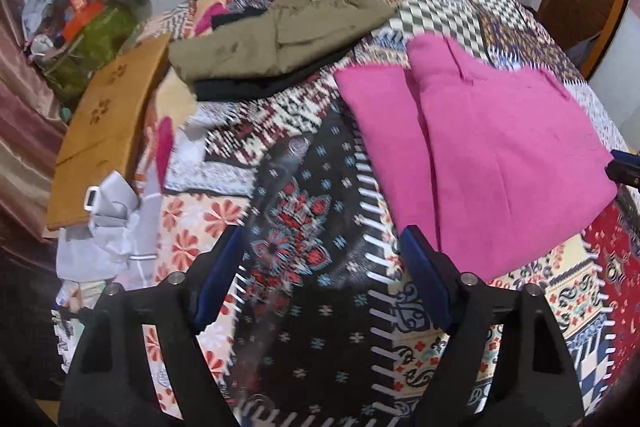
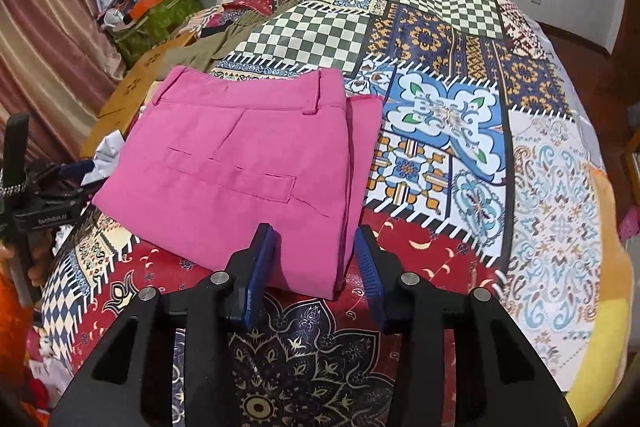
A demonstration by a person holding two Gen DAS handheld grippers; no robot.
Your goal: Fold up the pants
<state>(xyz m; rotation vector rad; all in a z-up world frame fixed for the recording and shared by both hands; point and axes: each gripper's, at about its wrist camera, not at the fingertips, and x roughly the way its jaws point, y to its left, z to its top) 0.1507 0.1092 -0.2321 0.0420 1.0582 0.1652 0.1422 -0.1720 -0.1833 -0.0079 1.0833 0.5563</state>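
Pink pants (image 2: 248,163) lie folded into a compact rectangle on the patchwork bedspread (image 2: 440,115), waistband at the far side. They also show in the left wrist view (image 1: 492,155) at the right. My right gripper (image 2: 316,255) is open and empty, its blue pads either side of the pants' near corner, just above it. My left gripper (image 1: 324,259) is open and empty over the bedspread (image 1: 304,227), left of the pants. The left gripper also shows at the left edge of the right wrist view (image 2: 60,179).
A stack of folded olive pants (image 1: 272,35) on dark clothes lies at the far left of the bed. A cardboard box (image 1: 108,123) and white paper (image 1: 108,227) sit by the left edge. A cluttered pile (image 1: 88,23) and curtain (image 2: 44,39) stand beyond.
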